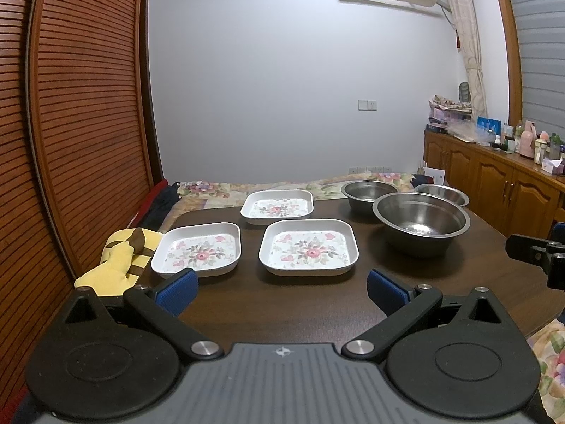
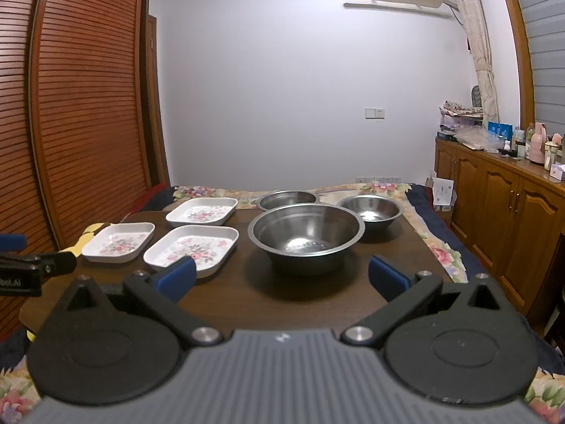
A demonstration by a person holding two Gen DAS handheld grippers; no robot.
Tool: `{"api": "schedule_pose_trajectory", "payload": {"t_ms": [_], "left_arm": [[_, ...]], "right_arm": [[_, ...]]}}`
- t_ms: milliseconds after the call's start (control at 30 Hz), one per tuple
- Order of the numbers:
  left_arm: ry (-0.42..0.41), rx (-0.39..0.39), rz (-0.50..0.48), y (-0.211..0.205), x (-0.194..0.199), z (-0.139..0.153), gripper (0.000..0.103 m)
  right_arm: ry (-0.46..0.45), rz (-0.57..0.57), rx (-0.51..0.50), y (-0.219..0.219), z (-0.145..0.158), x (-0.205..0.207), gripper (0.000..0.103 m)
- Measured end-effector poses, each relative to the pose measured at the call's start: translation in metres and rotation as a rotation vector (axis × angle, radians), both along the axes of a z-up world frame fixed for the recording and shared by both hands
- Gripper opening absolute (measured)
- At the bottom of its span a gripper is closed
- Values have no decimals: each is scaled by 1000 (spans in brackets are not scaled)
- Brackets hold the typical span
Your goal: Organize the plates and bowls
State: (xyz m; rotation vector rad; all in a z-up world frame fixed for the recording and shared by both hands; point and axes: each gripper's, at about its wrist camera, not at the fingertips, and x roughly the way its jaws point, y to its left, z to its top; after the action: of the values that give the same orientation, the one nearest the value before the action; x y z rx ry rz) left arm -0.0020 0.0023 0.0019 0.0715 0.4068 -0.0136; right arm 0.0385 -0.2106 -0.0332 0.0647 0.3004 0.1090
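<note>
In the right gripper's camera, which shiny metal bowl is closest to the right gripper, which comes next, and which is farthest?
From the right gripper:
1. The big bowl, straight ahead, nearest.
2. The small bowl, behind it to the right.
3. The back bowl, partly hidden behind the big one, at the table's far edge. These last two are nearly tied.

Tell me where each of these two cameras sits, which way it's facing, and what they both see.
Left wrist: on the open left gripper, low at the table's near edge, facing three floral plates; the right gripper's tip shows at right.
Right wrist: on the open right gripper, beside it, facing the large steel bowl; the left gripper's tip shows at left.
Shared: the plates, three steel bowls, wardrobe and cabinets.
</note>
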Motion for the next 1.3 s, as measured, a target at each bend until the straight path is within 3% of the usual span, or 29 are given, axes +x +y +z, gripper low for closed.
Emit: {"api": "schedule_pose_trajectory", "payload": {"t_ms": [767,1300], "left_arm": [[38,1,-4,-2,5,-14,103],[109,-11,-2,7,41,-42,103]], "right_arm": [[17,-3,-2,-3,-7,1,103],[51,29,8,1,-22,26,103]]}}
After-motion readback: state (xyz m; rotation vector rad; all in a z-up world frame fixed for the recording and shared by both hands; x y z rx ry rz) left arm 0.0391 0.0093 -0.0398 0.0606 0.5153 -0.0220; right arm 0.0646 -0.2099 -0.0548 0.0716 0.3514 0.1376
